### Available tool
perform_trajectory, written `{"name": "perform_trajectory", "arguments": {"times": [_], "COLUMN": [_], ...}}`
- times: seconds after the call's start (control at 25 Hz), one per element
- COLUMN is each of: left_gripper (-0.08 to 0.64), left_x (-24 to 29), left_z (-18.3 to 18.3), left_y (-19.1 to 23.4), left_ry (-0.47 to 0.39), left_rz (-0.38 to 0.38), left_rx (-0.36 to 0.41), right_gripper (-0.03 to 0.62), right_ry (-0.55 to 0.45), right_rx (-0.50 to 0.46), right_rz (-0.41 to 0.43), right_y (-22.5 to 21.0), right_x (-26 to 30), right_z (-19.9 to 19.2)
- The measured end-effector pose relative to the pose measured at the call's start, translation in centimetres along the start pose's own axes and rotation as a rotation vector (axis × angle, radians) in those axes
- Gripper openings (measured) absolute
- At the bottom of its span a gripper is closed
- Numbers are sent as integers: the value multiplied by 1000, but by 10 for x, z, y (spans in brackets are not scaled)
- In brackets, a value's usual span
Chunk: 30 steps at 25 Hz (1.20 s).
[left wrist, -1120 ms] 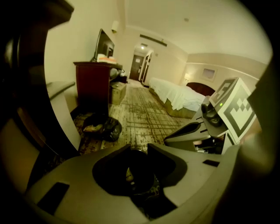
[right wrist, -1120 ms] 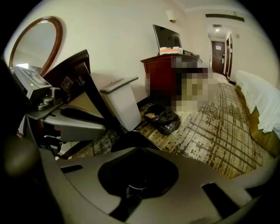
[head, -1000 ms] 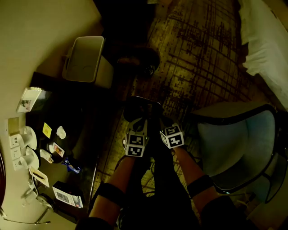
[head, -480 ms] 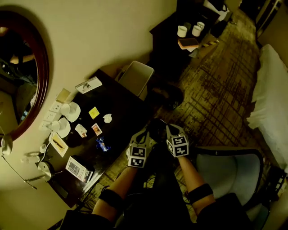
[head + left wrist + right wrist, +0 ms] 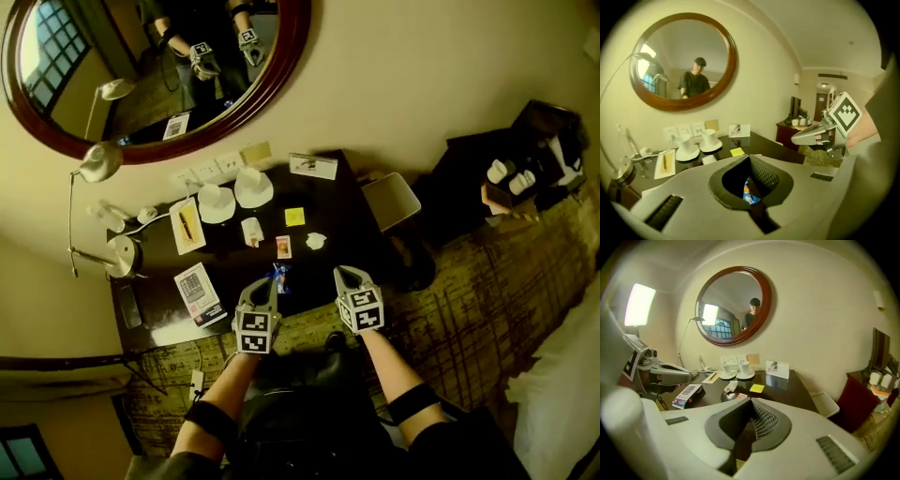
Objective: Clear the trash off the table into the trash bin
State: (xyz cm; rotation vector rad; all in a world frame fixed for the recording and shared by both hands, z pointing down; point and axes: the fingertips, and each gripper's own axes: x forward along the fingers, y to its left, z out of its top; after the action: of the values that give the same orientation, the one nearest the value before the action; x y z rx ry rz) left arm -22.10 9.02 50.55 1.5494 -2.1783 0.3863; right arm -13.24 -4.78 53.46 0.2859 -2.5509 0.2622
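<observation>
Task barely begun, by look; blue wrapper (image 5: 278, 277), crumpled white paper (image 5: 316, 241), yellow note (image 5: 294, 217) all on table (image 5: 342, 211); trash bin (image 5: 392, 200) just right of table; left gripper (image 5: 265, 285), right gripper (image 5: 345, 275) at near edge, jaws pressed together, nothing held.

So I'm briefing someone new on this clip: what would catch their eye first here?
The big oval mirror on the wall above the dark desk, reflecting the person. Then the desk's litter: a yellow note, crumpled white paper and a blue wrapper, with the left gripper and right gripper shut, empty, over its near edge. A white trash bin stands at the desk's right end.
</observation>
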Motion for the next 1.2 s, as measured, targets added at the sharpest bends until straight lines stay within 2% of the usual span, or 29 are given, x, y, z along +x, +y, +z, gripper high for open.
{"name": "perform_trajectory", "arguments": {"times": [0.2, 0.4, 0.6, 0.84, 0.96, 1.12, 1.2], "left_gripper": [3, 3, 3, 3, 2, 2, 2], "left_x": [-54, -95, -102, -95, -90, -84, -82], "left_z": [-12, -30, -41, -48, -52, -59, -62], "left_y": [88, 128, 133, 131, 130, 129, 129], "left_ry": [-24, -25, -18, -1, 13, 33, 41], "left_rz": [207, 314, 333, 319, 309, 286, 277], "left_rx": [-112, -167, -190, -203, -200, -191, -189], "right_gripper": [6, 6, 6, 51, 189, 296, 324], "right_ry": [38, 54, 81, 135, 199, 265, 301], "right_rx": [-108, -194, -214, -250, -240, -215, -201], "right_rz": [190, 287, 299, 238, 231, 221, 212], "right_y": [86, 139, 151, 147, 147, 145, 142], "right_x": [49, 62, 67, 75, 86, 111, 125], "right_z": [23, 26, 20, 3, -15, -37, -49]}}
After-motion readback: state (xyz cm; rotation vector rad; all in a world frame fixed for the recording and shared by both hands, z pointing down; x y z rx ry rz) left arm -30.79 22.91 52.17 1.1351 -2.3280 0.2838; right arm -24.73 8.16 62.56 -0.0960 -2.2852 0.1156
